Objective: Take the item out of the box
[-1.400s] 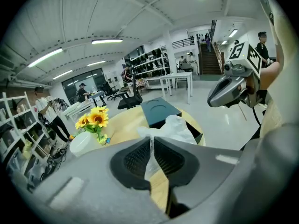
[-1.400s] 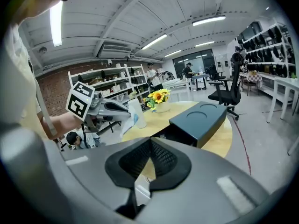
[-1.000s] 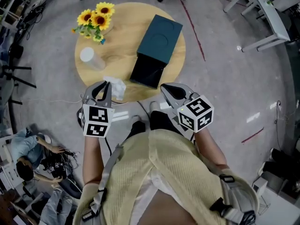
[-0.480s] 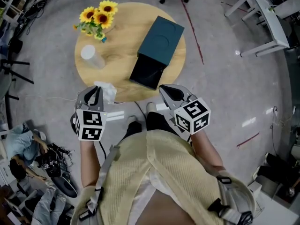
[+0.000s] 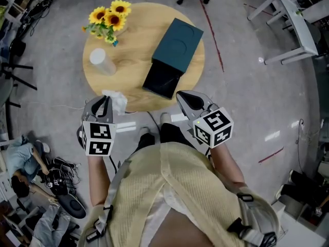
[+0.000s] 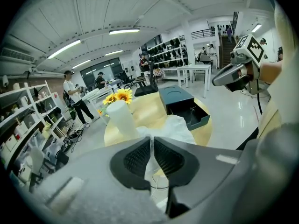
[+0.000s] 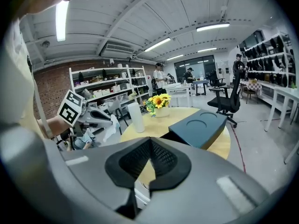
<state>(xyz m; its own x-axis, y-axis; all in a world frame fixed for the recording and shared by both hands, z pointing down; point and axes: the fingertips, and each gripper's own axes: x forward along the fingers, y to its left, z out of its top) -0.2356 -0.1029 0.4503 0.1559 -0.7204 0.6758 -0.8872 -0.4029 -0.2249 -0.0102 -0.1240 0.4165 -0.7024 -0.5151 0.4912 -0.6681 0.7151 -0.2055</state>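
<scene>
The dark teal box [image 5: 174, 49] lies on the round wooden table [image 5: 133, 60], its drawer [image 5: 162, 81] pulled out toward me and looking dark inside. My left gripper [image 5: 104, 105] hangs at the table's near edge, shut on a crumpled white item [image 5: 117, 101]. In the left gripper view the white item [image 6: 174, 128] runs up from between the closed pads [image 6: 140, 157]. My right gripper [image 5: 187, 100] is shut and holds nothing, just near of the drawer. In the right gripper view the box [image 7: 202, 125] lies ahead, with the left gripper [image 7: 96, 118] off to the left.
A vase of sunflowers [image 5: 107, 22] and a white cylinder [image 5: 101, 63] stand on the table's left side. People and bags are on the floor at the lower left [image 5: 31, 174]. Office chairs and desks [image 5: 290, 19] stand further off.
My left gripper has drawn back and to the left with the white item, off the table's edge. The right gripper has barely moved.
</scene>
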